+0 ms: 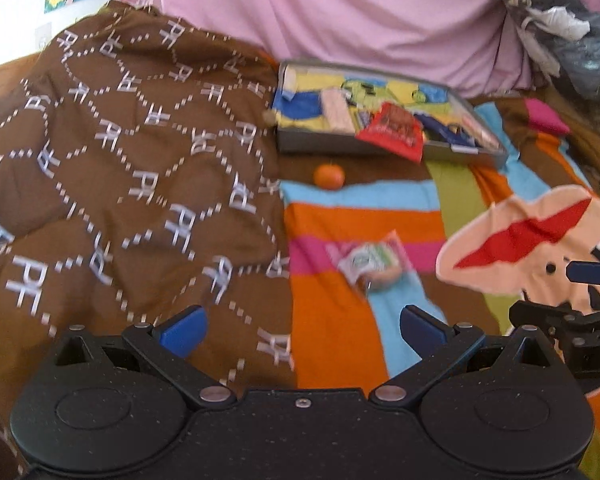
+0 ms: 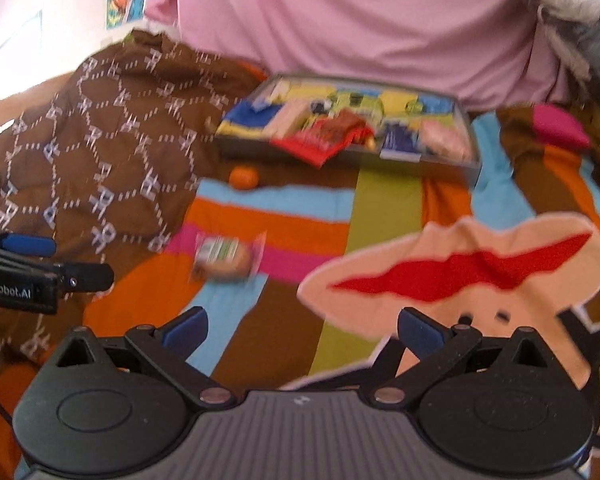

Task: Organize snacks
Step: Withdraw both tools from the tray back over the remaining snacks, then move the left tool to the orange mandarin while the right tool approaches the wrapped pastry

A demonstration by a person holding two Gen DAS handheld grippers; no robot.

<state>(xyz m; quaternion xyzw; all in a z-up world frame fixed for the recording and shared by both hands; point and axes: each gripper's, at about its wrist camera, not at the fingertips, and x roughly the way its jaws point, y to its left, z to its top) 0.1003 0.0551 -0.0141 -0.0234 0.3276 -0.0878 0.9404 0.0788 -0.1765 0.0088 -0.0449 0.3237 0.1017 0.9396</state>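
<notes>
A wrapped pastry snack [image 1: 374, 266] lies on the striped blanket just ahead of my left gripper [image 1: 302, 330], which is open and holds nothing. In the right wrist view the same snack [image 2: 226, 258] sits left of centre. My right gripper [image 2: 302, 330] is open and empty too. An orange fruit [image 1: 329, 176] [image 2: 244, 178] rests in front of a grey tray [image 1: 324, 147] [image 2: 428, 162] at the back. Several snack packets lie in that tray, and a red packet [image 1: 394, 130] [image 2: 320, 136] hangs over its front rim.
A brown patterned quilt [image 1: 120, 168] [image 2: 100, 152] is bunched up on the left. Pink cloth [image 1: 360, 12] rises behind the tray. A dark pile of clothes [image 1: 572, 28] sits at the far right. The striped blanket [image 2: 400, 208] covers the middle.
</notes>
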